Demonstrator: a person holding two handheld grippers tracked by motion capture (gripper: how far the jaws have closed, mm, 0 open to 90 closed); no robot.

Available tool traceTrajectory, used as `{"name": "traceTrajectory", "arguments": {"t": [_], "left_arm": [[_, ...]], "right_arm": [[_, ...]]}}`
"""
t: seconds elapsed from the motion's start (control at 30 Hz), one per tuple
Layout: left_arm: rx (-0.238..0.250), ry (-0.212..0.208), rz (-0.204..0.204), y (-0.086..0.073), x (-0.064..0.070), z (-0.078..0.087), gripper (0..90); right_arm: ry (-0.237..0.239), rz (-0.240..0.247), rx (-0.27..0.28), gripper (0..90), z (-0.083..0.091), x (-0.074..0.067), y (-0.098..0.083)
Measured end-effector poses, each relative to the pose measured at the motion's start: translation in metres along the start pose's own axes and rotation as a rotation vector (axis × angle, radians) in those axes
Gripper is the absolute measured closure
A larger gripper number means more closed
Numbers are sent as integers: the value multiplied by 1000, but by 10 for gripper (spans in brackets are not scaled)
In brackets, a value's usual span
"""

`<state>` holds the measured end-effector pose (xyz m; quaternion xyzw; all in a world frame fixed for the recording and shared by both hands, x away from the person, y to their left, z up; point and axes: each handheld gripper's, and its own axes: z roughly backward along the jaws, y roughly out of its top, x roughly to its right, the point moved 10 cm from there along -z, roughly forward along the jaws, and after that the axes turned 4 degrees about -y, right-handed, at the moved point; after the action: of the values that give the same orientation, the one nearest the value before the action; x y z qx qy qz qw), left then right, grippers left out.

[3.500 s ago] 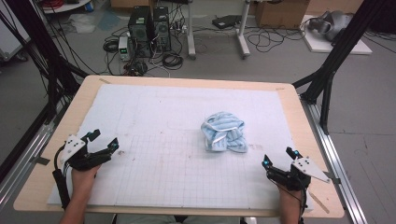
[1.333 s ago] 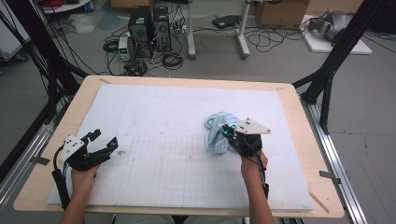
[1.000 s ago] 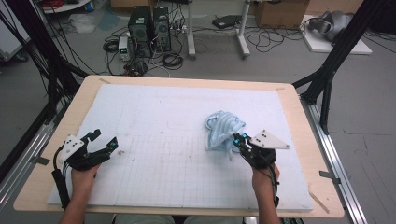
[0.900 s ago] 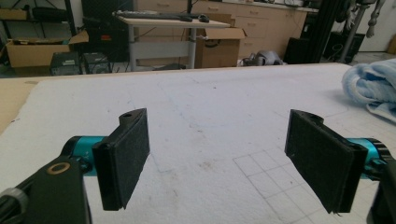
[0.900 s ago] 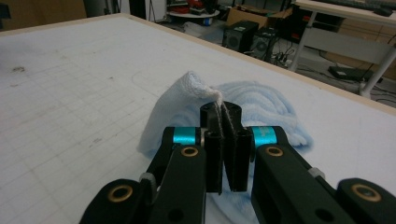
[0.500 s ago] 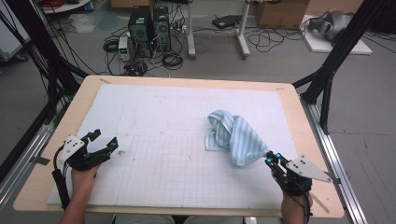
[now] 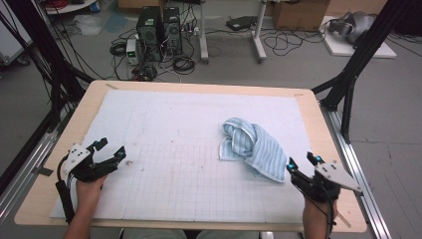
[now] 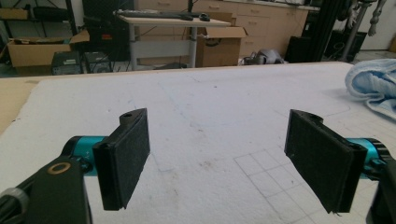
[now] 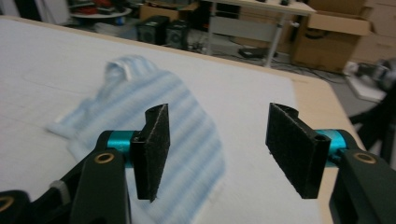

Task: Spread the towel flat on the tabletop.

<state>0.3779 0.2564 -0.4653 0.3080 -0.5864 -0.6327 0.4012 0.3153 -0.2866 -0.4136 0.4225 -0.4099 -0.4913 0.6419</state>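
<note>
The striped cloth (image 7: 254,144) is lying half spread on the white mat (image 7: 164,124), toward the table's right edge — one corner drawn out, the rest bunched in soft folds. The right gripper (image 7: 301,164), jaws just opened and empty, is sitting near the front right corner, beside the cloth's hem. The left gripper (image 7: 110,149) is waiting near the left edge, jaws spread wide. Flattening seems under way — next likely calls for pinching another corner.

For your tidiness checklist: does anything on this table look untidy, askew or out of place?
Yes. The light blue striped cloth lies bunched and half unrolled, askew to the white gridded mat, one end trailing toward the open right gripper. The mat shows faint brown stains.
</note>
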Motion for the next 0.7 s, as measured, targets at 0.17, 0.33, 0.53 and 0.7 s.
{"name": "traceTrajectory", "arguments": {"t": [0.17, 0.33, 0.53, 0.7], "left_arm": [[0, -1, -1, 0, 0, 0, 225], [1, -1, 0, 0, 0, 0, 226], [0, -2, 3, 0, 0, 0, 225], [0, -2, 3, 0, 0, 0, 225]], "right_arm": [[89, 55, -7, 293, -41, -38, 17], [158, 121, -77, 287, -88, -70, 27], [164, 235, -242, 439, -137, -88, 26], [150, 249, -361, 759, -151, -84, 11]]}}
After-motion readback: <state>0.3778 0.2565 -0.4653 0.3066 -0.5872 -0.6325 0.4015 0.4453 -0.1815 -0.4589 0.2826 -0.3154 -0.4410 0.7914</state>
